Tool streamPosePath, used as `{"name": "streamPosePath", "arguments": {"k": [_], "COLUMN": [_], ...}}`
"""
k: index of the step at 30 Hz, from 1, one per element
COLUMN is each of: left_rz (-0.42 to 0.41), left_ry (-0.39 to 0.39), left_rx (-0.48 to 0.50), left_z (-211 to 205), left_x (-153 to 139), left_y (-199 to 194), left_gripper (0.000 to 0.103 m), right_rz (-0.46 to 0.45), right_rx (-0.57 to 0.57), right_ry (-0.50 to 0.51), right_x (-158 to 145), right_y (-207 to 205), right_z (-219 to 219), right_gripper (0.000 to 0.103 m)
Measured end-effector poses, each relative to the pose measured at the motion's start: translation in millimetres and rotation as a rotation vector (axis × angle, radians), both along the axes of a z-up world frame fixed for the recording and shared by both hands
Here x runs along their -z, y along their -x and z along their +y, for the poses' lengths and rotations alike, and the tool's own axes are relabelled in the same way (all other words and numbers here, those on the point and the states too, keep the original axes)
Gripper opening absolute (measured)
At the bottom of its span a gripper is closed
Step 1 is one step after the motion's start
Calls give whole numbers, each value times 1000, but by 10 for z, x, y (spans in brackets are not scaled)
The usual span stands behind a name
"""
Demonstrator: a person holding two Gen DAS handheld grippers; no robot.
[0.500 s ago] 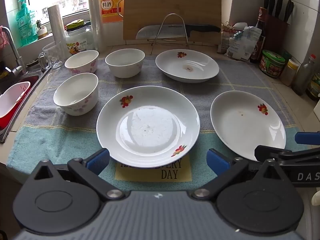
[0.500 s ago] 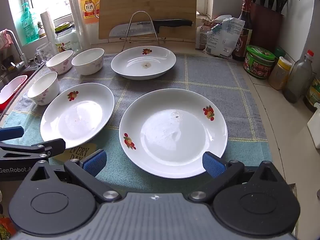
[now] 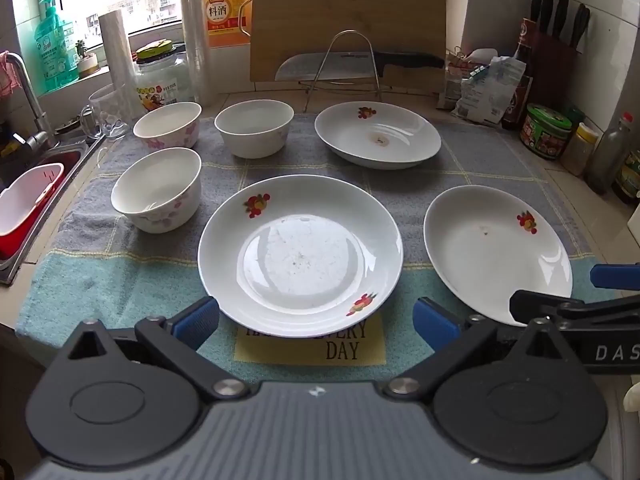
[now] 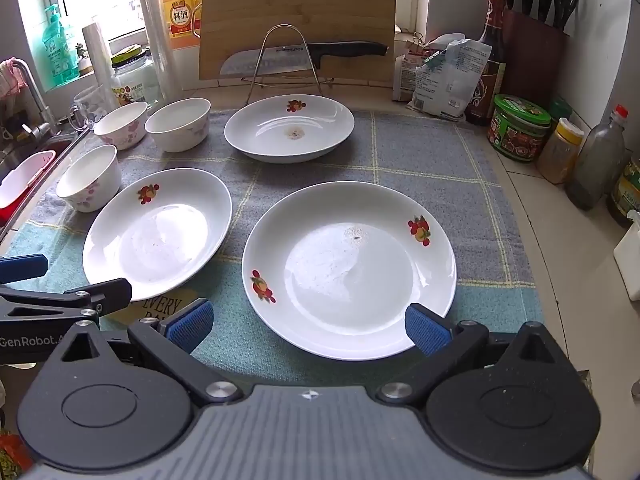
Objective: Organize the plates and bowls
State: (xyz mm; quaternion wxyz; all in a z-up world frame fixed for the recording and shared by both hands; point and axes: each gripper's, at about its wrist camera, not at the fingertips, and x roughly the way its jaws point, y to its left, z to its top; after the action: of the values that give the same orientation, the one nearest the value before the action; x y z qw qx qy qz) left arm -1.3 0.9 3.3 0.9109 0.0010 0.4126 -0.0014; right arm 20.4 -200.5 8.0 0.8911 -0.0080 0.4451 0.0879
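**Three plates and three bowls spread on the towel, both grippers wide apart**

Three white plates with fruit prints lie flat on the checked towel. The left plate sits at the middle of the towel's near edge, partly covering a yellow label printed "DAY". The right plate lies beside it toward the near right corner, not touching it. The far plate rests near the towel's back edge, with a brownish spot at its centre.

Three bowls stand upright along the towel's left side — the near bowl by the left edge, the pink-flowered bowl at the back left corner, the plain bowl just right of it.

The left gripper hangs over the near rim of the left plate, jaws wide apart and empty. The right gripper hangs likewise over the right plate's near rim, jaws wide apart, gripping nothing.

The left wrist view shows the whole label text and the red basin in the sink; the right wrist view shows only the label's corner, but more of the right counter — the green-lidded jar and a white container at the edge. Behind the towel, a knife rests on a wire rack against the cutting board.
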Motion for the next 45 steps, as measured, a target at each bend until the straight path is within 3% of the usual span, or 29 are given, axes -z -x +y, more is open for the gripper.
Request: {"name": "streamPosePath", "arguments": {"k": [45], "left_rz": [-11], "left_ry": [-14], "left_rx": [-2], "left_z": [-11], "left_x": [-91], "left_y": [24], "left_gripper": [102], "right_rz": [-23], "right_rx": [-10], "right_ry": [7], "right_x": [-100], "right_y": [48], "right_z": [-56], "right_gripper": [103]}}
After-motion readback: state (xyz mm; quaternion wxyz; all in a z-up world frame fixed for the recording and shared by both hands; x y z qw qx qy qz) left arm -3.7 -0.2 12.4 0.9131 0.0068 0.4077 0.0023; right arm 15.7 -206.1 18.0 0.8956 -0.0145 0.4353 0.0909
